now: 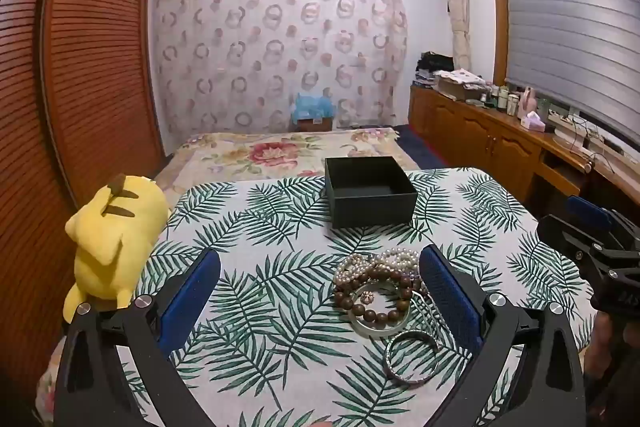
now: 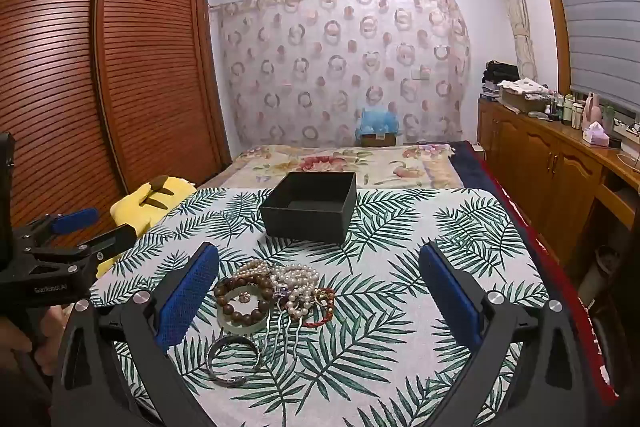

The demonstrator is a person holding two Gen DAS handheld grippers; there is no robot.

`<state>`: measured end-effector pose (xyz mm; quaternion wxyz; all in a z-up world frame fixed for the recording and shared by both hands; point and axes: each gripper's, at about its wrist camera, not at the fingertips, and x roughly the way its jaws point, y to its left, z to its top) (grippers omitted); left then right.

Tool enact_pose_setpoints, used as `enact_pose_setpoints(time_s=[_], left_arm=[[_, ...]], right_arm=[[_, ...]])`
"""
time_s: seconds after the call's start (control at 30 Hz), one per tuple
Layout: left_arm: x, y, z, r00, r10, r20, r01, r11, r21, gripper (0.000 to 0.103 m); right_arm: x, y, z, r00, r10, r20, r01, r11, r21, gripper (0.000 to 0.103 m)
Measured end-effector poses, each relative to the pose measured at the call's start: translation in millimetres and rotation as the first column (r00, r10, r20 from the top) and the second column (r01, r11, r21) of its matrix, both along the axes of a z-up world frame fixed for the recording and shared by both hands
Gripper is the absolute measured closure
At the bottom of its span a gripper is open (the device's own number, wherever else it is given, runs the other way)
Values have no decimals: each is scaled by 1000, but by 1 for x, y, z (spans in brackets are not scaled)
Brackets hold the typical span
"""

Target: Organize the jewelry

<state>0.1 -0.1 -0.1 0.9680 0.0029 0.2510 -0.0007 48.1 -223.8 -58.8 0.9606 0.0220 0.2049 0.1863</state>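
A pile of jewelry (image 1: 380,283) lies on the leaf-print tablecloth (image 1: 260,227): pearl strands (image 1: 394,259), a brown wooden bead bracelet (image 1: 378,313), a pale jade bangle (image 1: 380,329) and a silver bangle (image 1: 412,357). The pile also shows in the right wrist view (image 2: 272,295), with a red cord bracelet (image 2: 324,307) and a silver hair comb (image 2: 286,335). An open, empty black box (image 1: 370,191) (image 2: 310,205) stands behind it. My left gripper (image 1: 320,287) is open above the table, the pile by its right finger. My right gripper (image 2: 320,287) is open, the pile by its left finger.
A yellow plush toy (image 1: 114,239) lies at the table's left edge, also in the right wrist view (image 2: 154,203). A bed with a floral cover (image 1: 280,151) lies beyond the table. A wooden wardrobe (image 1: 80,67) stands left, a cluttered wooden sideboard (image 2: 560,155) right.
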Motion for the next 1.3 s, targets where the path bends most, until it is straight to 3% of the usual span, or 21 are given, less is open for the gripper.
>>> enact_pose_setpoints(time_s=[1.3], left_arm=[[-4,-1,15,999,-3,34,3,1000,-5,6]], right_arm=[[0,0,-1,1000,0,-15,0,1000,-3,2]])
